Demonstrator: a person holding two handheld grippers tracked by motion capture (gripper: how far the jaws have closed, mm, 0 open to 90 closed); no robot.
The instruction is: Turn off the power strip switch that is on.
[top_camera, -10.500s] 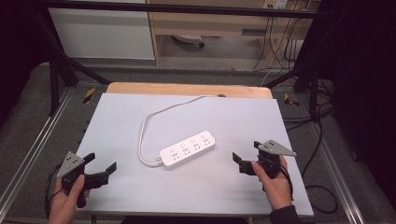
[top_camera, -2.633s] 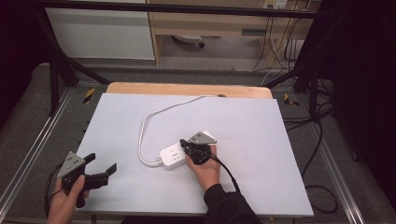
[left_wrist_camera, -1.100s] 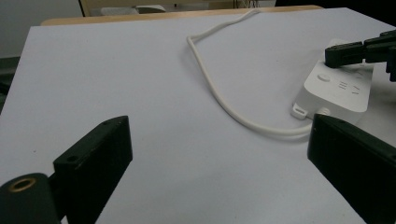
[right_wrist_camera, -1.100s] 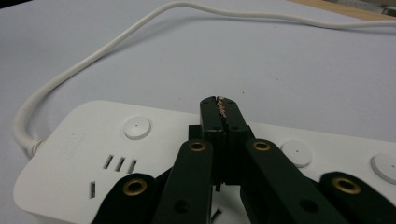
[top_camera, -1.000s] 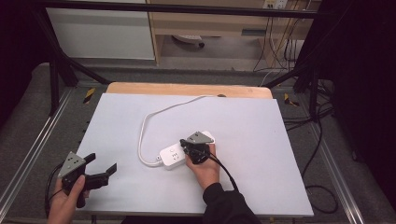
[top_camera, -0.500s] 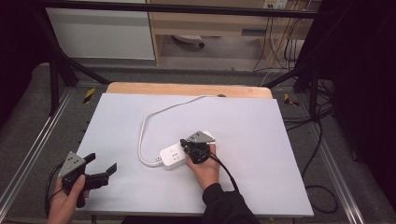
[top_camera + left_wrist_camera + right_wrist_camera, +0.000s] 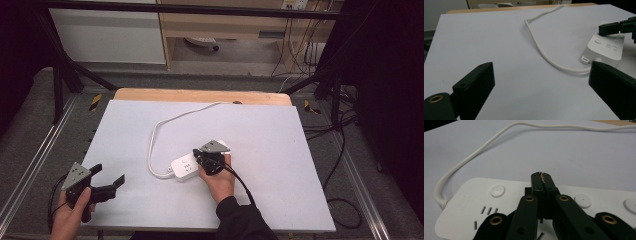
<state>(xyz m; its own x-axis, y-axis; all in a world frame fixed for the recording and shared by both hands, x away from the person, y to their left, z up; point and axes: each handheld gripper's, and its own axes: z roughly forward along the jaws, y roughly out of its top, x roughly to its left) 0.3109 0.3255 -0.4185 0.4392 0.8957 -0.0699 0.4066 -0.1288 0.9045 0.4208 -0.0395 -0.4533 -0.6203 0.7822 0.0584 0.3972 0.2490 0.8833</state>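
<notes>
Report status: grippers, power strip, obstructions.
Right gripper shut, tips over power strip among its round buttons. Left gripper open, idle near table's front-left edge. Strip's cable loops clear; nothing in the way.

Table (image 7: 300, 150) open all round; cable (image 7: 152, 145) (looped) bars left.

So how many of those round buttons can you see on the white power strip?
3 in the right gripper view: one left of the shut right gripper, one to its right, one at the right edge. The power strip continues out of frame, so more may be hidden.
</notes>
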